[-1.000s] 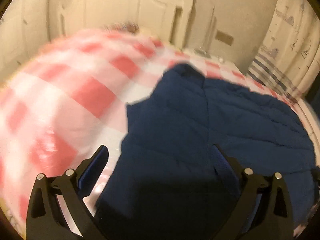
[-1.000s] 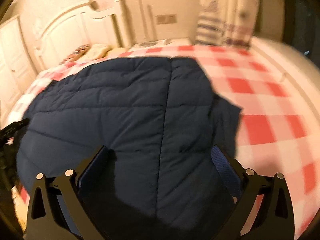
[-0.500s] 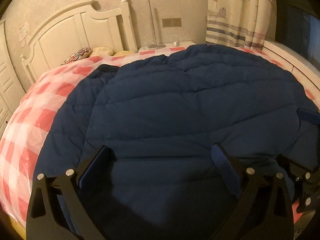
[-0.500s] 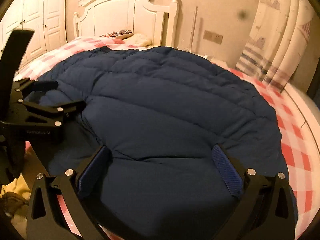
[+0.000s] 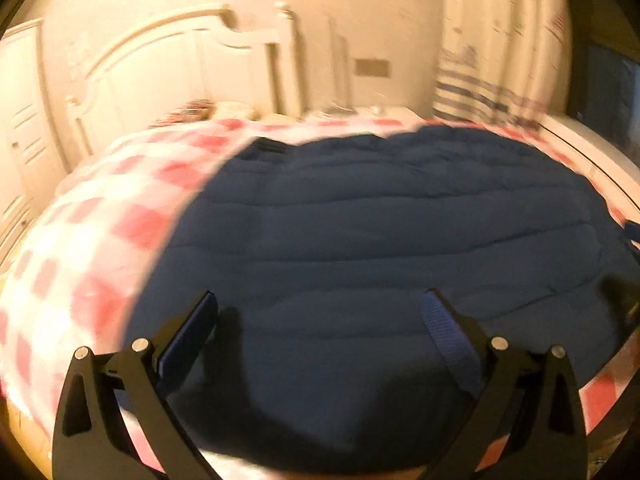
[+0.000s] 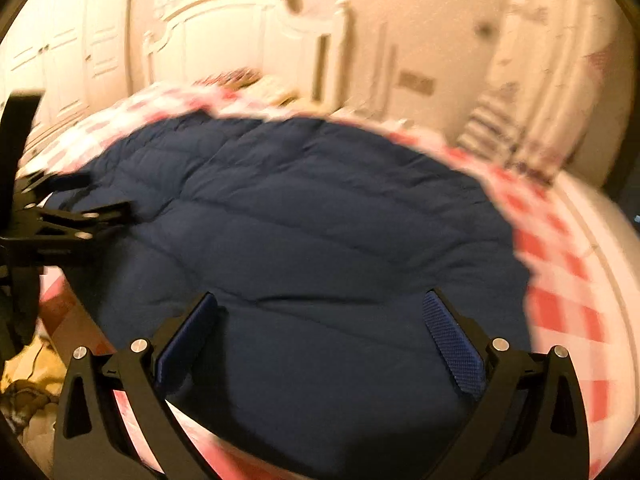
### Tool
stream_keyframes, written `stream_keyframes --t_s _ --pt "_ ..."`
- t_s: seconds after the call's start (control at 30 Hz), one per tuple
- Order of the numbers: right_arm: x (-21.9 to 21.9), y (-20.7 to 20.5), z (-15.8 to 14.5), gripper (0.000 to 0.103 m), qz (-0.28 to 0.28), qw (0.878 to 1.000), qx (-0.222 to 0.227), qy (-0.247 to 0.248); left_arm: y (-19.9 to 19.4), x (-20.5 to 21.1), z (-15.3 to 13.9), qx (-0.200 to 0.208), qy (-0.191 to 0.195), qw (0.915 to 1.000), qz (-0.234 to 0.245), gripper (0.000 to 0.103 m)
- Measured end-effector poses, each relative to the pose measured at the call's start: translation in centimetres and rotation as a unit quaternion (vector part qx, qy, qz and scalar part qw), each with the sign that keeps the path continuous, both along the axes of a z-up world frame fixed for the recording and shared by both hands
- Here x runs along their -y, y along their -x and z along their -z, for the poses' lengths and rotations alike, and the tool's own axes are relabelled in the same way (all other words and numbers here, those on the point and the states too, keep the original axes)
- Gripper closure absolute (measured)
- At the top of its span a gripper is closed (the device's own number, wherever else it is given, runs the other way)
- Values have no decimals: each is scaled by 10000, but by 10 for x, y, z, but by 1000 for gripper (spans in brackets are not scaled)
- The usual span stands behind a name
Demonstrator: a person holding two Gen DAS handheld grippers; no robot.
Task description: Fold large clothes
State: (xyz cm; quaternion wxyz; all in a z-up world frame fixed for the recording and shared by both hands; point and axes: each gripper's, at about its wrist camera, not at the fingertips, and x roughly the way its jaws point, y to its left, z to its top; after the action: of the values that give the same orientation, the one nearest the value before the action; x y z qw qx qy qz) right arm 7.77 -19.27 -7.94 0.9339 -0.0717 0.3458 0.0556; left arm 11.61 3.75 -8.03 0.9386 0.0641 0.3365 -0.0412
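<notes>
A large navy quilted jacket [image 5: 380,240] lies spread flat on a bed with a red-and-white checked cover [image 5: 100,232]. In the left wrist view my left gripper [image 5: 320,320] hovers open over the jacket's near edge, nothing between its blue pads. The right wrist view shows the same jacket [image 6: 320,232], with my right gripper [image 6: 320,324] open above its near hem. The left gripper [image 6: 80,216] also appears at the left edge of that view, over the jacket's left side. Both views are motion-blurred.
A white headboard [image 5: 180,76] stands at the far end of the bed, with pillows [image 5: 224,110] below it. Striped curtains [image 5: 492,40] hang at the right, and white wardrobe doors [image 6: 68,48] are on the left. Yellowish cloth [image 6: 28,384] lies beside the bed.
Both cameras swung from the jacket's sides to face the headboard. Since half a second ago both grippers have drawn back slightly and stay open. The jacket lies as before.
</notes>
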Motion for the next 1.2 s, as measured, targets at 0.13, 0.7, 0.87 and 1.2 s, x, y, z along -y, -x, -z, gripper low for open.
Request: stream_keyframes --t_s 0.13,0.7,0.87,1.2 --pt "50 11 3 5 674 9974 -113 -216 2 -41 18 -200 23 9994 -291 2" --pt "2 25 -13 5 103 9974 -41 -717 5 -41 25 -62 -56 9997 -230 2" --pt "-61 6 12 5 -406 9987 -292 -99 5 -41 25 -63 -27 9997 -226 2" --pt "-6 26 -1 5 207 9996 50 -160 6 -41 25 -75 60 9997 -208 2"
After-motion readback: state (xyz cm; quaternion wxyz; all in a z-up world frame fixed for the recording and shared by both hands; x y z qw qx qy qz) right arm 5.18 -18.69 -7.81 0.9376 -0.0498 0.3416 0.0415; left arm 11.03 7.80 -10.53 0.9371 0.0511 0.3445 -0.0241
